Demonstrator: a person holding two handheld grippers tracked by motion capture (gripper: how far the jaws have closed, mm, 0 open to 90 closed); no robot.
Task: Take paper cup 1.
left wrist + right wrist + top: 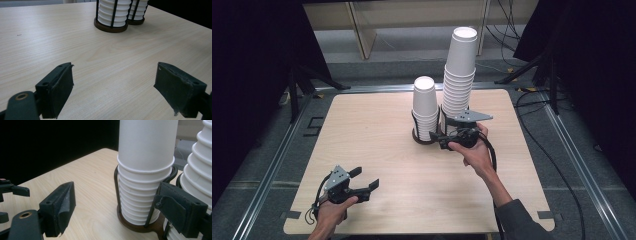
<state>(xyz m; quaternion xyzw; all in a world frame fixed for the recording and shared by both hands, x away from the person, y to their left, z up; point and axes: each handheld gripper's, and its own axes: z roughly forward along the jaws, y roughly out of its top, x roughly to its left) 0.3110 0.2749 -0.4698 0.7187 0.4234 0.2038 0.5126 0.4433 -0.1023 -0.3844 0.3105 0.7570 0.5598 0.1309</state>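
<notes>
Two stacks of white paper cups stand upside down in dark wire holders at the back middle of the table: a short stack [424,107] and, to its right, a taller leaning stack [460,70]. My right gripper [443,140] is at the foot of the holders, pointing left, and is open. In the right gripper view the short stack [145,170] rises just beyond my gripper [120,212], with one jaw close to the holder's wire and the tall stack [200,170] at the right edge. My left gripper [364,179] is near the front left, open over bare wood [115,87].
The wooden table [377,125] has rounded corners and a metal frame around it. Dark stands and cables lie beyond its edges. Both holders [111,15] appear far off in the left gripper view. The left gripper [12,190] peeks in at the left edge of the right gripper view.
</notes>
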